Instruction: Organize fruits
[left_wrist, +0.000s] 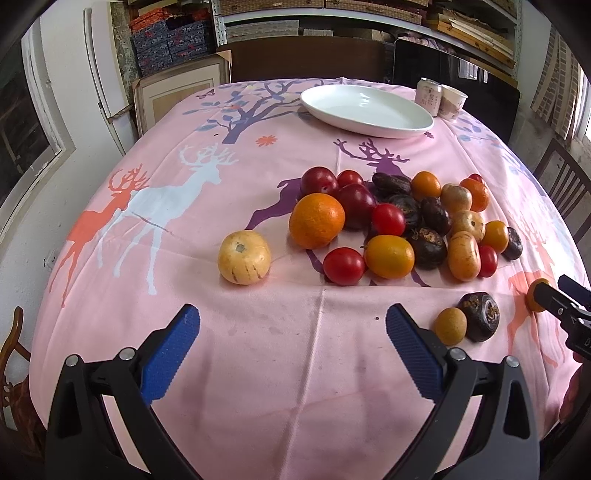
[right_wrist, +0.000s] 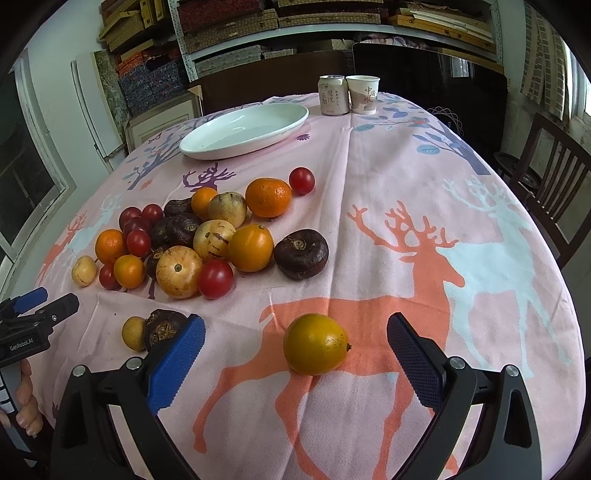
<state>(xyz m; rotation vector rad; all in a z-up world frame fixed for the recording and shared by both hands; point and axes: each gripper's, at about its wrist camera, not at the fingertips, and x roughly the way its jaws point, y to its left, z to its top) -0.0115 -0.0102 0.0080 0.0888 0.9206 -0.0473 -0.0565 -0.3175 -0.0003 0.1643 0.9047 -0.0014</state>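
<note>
Both my jaws are spread wide right now, nothing in either one.

From the left wrist view, my left gripper (left_wrist: 291, 332) hovers over bare pink tablecloth (left_wrist: 258, 369). The pale striped melon (left_wrist: 244, 257) sits by itself just ahead, a bit left of the fruit pile (left_wrist: 399, 225), which is oranges, red tomatoes, plums and dark water-chestnut-looking things all bunched up. The white plate (left_wrist: 365, 110) is further back, empty, with a can (left_wrist: 428, 96) and paper cup (left_wrist: 452, 102) beside it. At the right edge my other gripper pokes in next to a small orange fruit, maybe touching it, hard to say with the distortion.

From the right wrist view, my right gripper (right_wrist: 295, 347) has the yellow-orange fruit (right_wrist: 316, 343) lying on the cloth right between its fingers, not gripped. The pile (right_wrist: 192, 240) is off to the left, plate (right_wrist: 243, 131) behind it.
</note>
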